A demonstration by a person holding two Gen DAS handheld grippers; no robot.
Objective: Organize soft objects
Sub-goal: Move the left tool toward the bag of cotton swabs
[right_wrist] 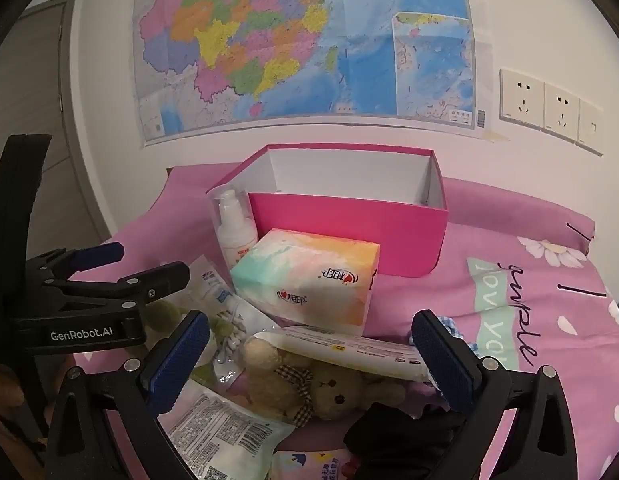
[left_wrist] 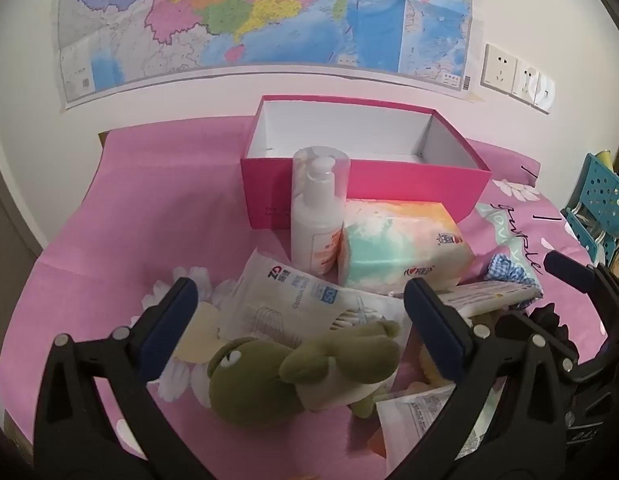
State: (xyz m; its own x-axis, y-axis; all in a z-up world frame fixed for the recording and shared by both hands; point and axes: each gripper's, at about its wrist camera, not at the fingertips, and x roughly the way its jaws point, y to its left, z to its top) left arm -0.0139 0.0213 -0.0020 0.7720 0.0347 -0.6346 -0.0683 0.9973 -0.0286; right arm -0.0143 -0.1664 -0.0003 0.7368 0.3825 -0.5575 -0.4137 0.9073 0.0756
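A green plush frog point(left_wrist: 293, 376) lies on the pink sheet, low between the fingers of my left gripper point(left_wrist: 301, 296), which is open and touches nothing. A beige teddy bear point(right_wrist: 321, 388) with a checked scarf lies under my right gripper point(right_wrist: 311, 326), also open and holding nothing. A pastel tissue pack point(right_wrist: 309, 280) sits just beyond both grippers. Behind it stands an open pink box point(right_wrist: 349, 232) with a white inside, nothing showing in it. In the right wrist view my left gripper point(right_wrist: 147, 260) reaches in from the left, above the pile.
A white pump bottle point(left_wrist: 315, 216) stands against the box front. A cotton swab bag point(left_wrist: 309, 300), a long white pack point(right_wrist: 349, 350), a printed packet point(right_wrist: 221, 428), a black fabric piece point(right_wrist: 389, 428) and blue gingham cloth point(right_wrist: 449, 324) lie in the pile. A teal rack point(left_wrist: 597, 200) stands at the right.
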